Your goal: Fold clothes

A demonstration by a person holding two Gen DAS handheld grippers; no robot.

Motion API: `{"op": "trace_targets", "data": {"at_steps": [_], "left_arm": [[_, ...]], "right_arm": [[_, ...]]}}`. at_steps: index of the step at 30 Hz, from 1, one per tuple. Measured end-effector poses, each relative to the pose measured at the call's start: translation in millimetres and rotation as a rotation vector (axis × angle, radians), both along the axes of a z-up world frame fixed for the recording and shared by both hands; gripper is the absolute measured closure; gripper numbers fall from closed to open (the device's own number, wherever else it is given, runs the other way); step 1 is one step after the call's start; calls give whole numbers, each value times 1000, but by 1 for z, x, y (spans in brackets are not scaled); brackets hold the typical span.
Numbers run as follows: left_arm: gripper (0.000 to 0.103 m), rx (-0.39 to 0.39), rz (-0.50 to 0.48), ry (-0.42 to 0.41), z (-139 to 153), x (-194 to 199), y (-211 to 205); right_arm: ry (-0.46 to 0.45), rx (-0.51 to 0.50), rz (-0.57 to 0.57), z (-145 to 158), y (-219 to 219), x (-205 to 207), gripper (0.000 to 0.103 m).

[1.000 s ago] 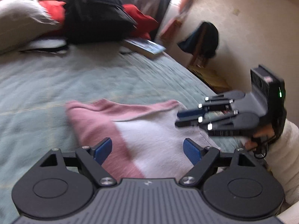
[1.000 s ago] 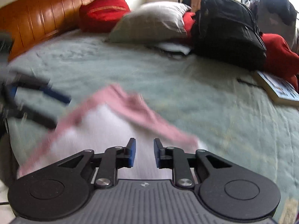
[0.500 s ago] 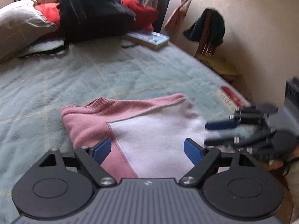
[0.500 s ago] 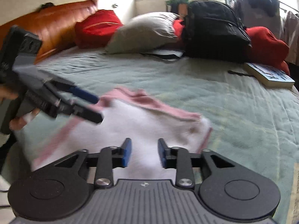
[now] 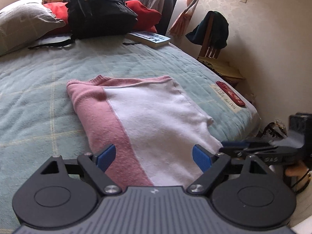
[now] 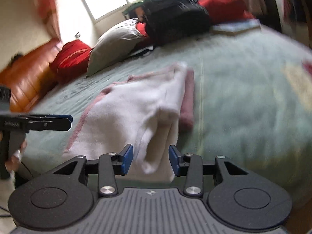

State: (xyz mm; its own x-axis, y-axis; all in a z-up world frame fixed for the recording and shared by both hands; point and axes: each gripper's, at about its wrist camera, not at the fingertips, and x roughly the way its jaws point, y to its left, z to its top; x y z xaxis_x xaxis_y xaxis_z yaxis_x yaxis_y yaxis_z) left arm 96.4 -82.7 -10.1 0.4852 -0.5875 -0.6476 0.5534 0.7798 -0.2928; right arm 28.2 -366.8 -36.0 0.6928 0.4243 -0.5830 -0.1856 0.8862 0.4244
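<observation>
A pink and white sweater [image 5: 152,113] lies folded flat on the pale green bedspread [image 5: 39,97]. My left gripper [image 5: 154,156] hovers open over the sweater's near edge, with its blue pads wide apart and nothing gripped. My right gripper [image 5: 224,146] sits low at the sweater's near right corner, seen side-on from the left wrist. In the tilted, blurred right wrist view, the right gripper [image 6: 151,159] has its jaws apart. A loose white corner of the sweater [image 6: 136,107] lies between them, and the pads do not press on it. The left gripper [image 6: 69,120] shows at the left edge.
A black backpack [image 5: 99,9], a grey pillow [image 5: 23,23], red cushions and a book [image 5: 150,38] sit at the far end of the bed. The bed's edge runs along the right, with a wooden chair [image 5: 210,31] beyond it. An orange headboard [image 6: 25,78] is at the far left.
Both grippers drew back toward the near edge of the bed. The right gripper rolled, dropped to the sweater's near right corner and its jaws widened. The sweater now lies flat.
</observation>
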Motion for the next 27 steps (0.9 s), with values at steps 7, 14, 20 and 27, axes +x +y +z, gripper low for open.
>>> {"op": "trace_targets", "data": {"at_steps": [7, 14, 20, 27], "left_arm": [[15, -10, -41, -8, 3, -15, -6], [15, 29, -70, 89, -26, -7, -19], [15, -45, -43, 24, 2, -8, 0], [15, -59, -37, -17, 21, 26, -11]], "right_arm": [[18, -2, -40, -8, 1, -9, 89], [-9, 13, -55, -5, -3, -20, 85], [-171, -104, -21, 34, 15, -6, 82], [-221, -259, 53, 30, 50, 44, 79]]}}
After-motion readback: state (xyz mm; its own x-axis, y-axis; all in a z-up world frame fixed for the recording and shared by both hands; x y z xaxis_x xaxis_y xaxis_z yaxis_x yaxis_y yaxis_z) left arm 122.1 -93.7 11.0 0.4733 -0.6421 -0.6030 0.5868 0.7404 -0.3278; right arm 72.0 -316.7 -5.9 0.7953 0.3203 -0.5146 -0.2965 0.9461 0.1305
